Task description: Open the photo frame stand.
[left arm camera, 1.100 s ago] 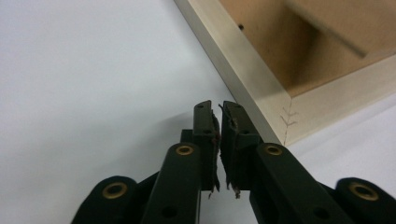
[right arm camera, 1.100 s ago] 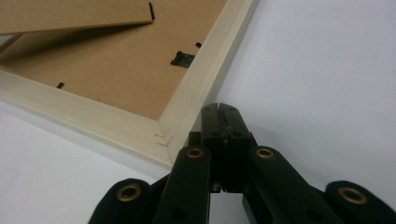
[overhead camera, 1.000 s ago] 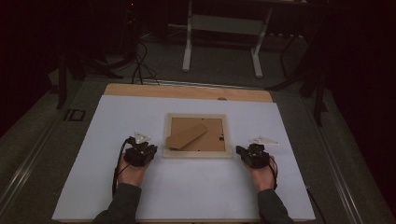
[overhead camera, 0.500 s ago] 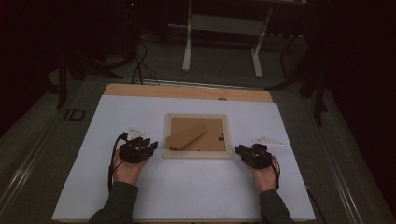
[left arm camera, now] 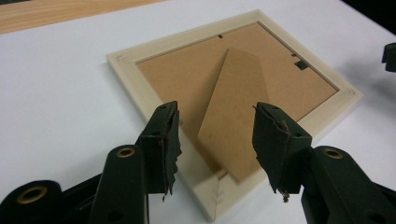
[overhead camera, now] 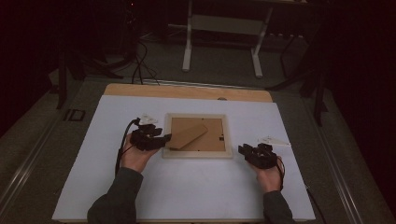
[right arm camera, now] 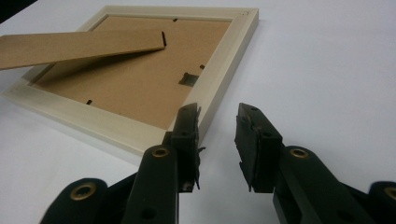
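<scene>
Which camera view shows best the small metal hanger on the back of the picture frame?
The right gripper view: the hanger lies near and sharp on the frame's backing board. In the left gripper view it is a small dark clip far off; in the high view, a mere speck.

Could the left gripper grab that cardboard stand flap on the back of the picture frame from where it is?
Probably yes. The left gripper is open, its jaws either side of the flap's free end, which sticks out over the frame's corner. Nothing lies between them.
</scene>
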Action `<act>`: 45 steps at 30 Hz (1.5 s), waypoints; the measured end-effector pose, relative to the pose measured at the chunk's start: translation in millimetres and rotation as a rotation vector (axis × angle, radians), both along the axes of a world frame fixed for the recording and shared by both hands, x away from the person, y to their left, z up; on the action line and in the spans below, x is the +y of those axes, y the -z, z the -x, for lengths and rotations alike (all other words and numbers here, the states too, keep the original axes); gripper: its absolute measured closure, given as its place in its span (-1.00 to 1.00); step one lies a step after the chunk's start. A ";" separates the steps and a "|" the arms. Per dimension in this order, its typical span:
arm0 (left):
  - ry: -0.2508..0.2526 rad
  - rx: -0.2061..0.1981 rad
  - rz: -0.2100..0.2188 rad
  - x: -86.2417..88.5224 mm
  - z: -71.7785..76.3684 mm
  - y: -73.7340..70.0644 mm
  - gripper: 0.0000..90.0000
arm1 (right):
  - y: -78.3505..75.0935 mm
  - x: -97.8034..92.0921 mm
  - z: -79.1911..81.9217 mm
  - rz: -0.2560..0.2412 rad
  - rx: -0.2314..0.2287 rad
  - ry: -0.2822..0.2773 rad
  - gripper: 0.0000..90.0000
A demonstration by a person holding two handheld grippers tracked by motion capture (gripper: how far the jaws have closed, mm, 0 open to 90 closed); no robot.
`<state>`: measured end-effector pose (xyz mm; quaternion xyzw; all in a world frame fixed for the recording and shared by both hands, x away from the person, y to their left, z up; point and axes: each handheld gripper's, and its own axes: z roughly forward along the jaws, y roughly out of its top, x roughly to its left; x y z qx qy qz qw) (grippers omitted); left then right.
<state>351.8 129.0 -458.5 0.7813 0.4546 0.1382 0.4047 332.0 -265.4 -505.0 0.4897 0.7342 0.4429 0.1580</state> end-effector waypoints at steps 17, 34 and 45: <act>0.197 0.165 -0.057 -47.5 -59.6 27.2 -0.27 | 1.2 -1.1 -1.1 -0.006 0.003 -0.003 0.49; 0.251 0.233 -0.116 -60.9 -69.9 39.2 -0.18 | 2.0 -1.0 -1.4 -0.009 0.003 -0.003 0.48; 0.265 0.207 -0.184 -65.5 -66.5 40.5 -0.19 | 1.1 -2.8 -1.1 -0.011 0.000 0.002 0.48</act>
